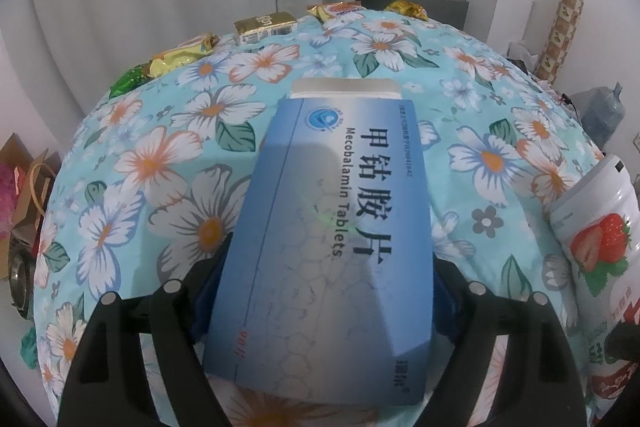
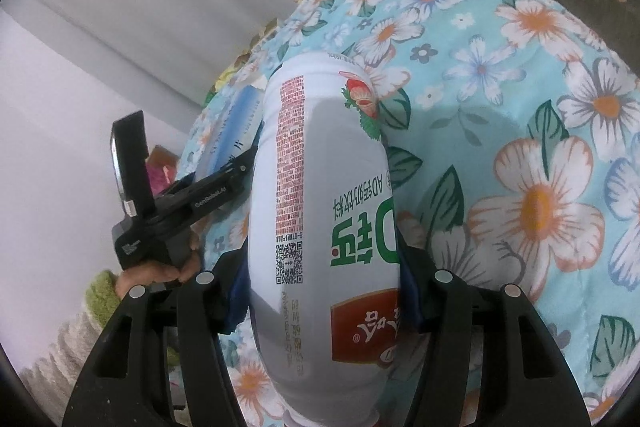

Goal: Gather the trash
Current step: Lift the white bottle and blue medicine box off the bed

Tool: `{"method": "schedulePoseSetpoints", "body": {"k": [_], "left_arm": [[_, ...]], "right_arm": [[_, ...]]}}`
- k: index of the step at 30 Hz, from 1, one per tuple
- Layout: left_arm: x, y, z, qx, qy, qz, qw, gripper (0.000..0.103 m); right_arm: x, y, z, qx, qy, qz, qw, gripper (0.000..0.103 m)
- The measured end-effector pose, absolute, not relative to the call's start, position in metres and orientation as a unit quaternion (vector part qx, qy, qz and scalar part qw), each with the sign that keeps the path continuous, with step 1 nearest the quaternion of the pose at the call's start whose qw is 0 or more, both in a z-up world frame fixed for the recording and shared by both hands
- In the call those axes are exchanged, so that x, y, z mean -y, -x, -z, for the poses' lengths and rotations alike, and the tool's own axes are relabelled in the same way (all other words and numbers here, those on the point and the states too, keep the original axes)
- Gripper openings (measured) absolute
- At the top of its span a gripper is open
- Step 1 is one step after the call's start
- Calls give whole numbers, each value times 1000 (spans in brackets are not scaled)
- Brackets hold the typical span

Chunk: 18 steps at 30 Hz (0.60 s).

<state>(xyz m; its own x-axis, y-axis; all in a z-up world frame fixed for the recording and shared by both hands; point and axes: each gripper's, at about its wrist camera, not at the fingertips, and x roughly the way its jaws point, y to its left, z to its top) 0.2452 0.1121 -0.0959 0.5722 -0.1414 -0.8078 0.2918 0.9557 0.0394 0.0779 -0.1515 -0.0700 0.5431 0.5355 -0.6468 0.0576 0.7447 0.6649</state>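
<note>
Tongs both loaded: left gripper (image 1: 324, 291) clamped on blue tablet box (image 1: 328, 227), "Mecobalamin Tablets"; right gripper (image 2: 320, 287) clamped on white strawberry-drink bottle (image 2: 320, 227), QR code legible. Both held over floral cloth (image 1: 160, 147), bottle right of box. Cloth's middle open; snack wrappers (image 1: 180, 53) along its far edge.

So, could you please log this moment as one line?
left gripper: shut on blue tablet box | right gripper: shut on white strawberry bottle | below: floral cloth, snack wrappers far edge
</note>
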Motion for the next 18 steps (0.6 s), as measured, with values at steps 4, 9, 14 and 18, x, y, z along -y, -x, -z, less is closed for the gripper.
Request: {"method": "schedulePoseSetpoints", "body": {"k": [4, 9, 14, 18], "left_arm": [[-111, -244, 96, -445, -88, 118, 883, 83], [-113, -246, 96, -447, -85, 116, 883, 85], [-114, -245, 96, -448, -77, 122, 882, 85], [-115, -245, 97, -447, -77, 123, 882, 85]], "right_arm": [[156, -78, 71, -456, -335, -149, 811, 56], [153, -81, 64, -467, -320, -143, 812, 56], [150, -84, 62, -473, -307, -142, 814, 57], [148, -84, 60, -479, -303, -140, 812, 59]]}}
